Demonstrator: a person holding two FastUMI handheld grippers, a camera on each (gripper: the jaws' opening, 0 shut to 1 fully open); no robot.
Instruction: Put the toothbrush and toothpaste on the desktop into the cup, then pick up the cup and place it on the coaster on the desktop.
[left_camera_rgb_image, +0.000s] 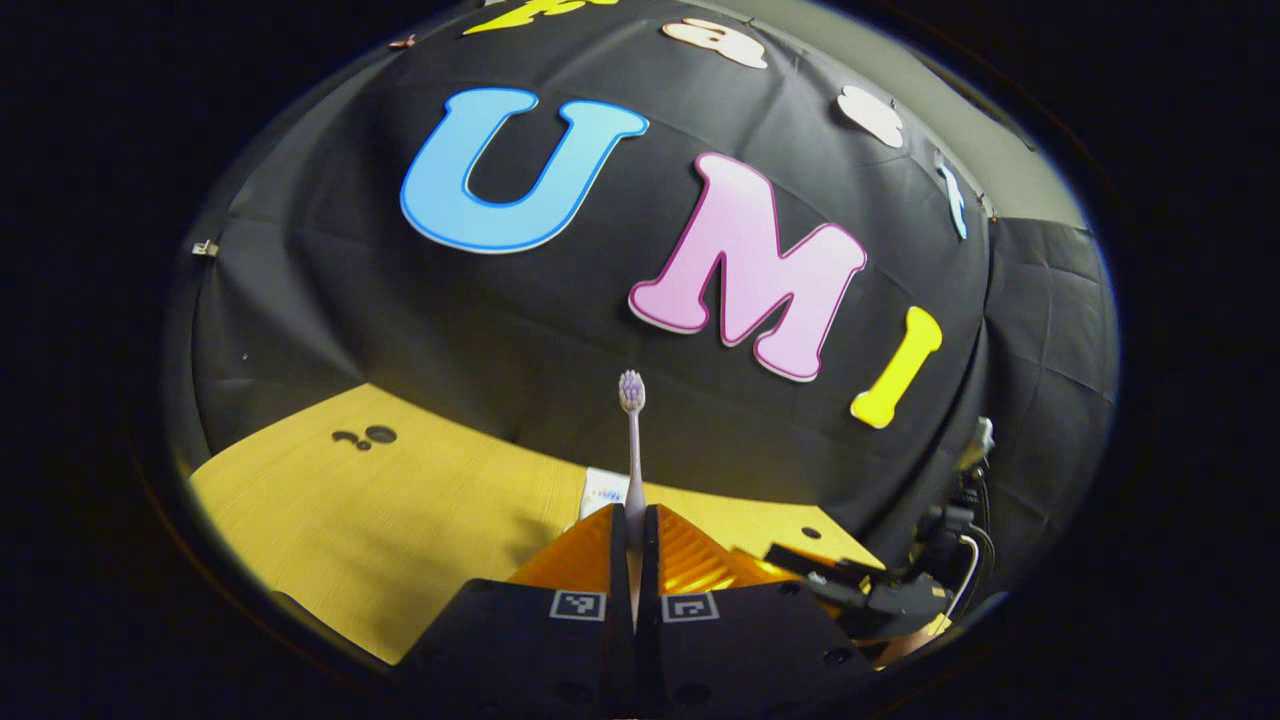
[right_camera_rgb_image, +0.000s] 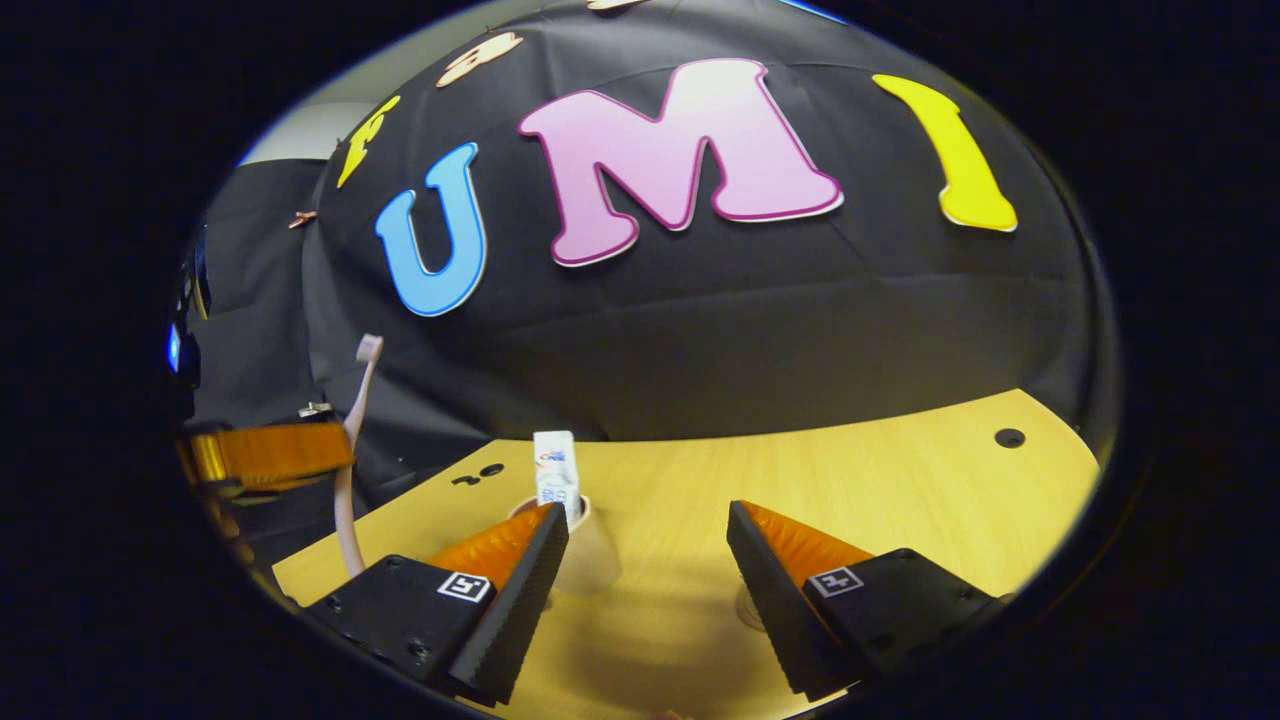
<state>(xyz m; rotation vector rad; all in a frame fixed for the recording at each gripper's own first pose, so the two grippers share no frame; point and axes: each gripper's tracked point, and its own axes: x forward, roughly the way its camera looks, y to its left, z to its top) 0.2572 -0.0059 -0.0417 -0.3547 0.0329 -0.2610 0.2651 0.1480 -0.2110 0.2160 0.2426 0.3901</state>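
My left gripper (left_camera_rgb_image: 634, 535) is shut on a pale toothbrush (left_camera_rgb_image: 632, 440), which stands upright with its bristle head on top. Just behind its fingers peeks the top of the white toothpaste box (left_camera_rgb_image: 603, 492). In the right gripper view that toothpaste box (right_camera_rgb_image: 556, 476) stands upright in a pale cup (right_camera_rgb_image: 598, 556) on the wooden table (right_camera_rgb_image: 850, 480), partly hidden by one finger. My right gripper (right_camera_rgb_image: 645, 575) is open, low over the table, with the cup near its left finger. The left gripper (right_camera_rgb_image: 268, 455) with the toothbrush (right_camera_rgb_image: 352, 440) hangs left of the cup.
A small round thing (right_camera_rgb_image: 745, 606), partly hidden behind my right gripper's right finger, lies on the table; I cannot tell what it is. Dark holes (right_camera_rgb_image: 1009, 437) mark the tabletop. The right gripper (left_camera_rgb_image: 865, 590) and its cables sit at the lower right of the left gripper view.
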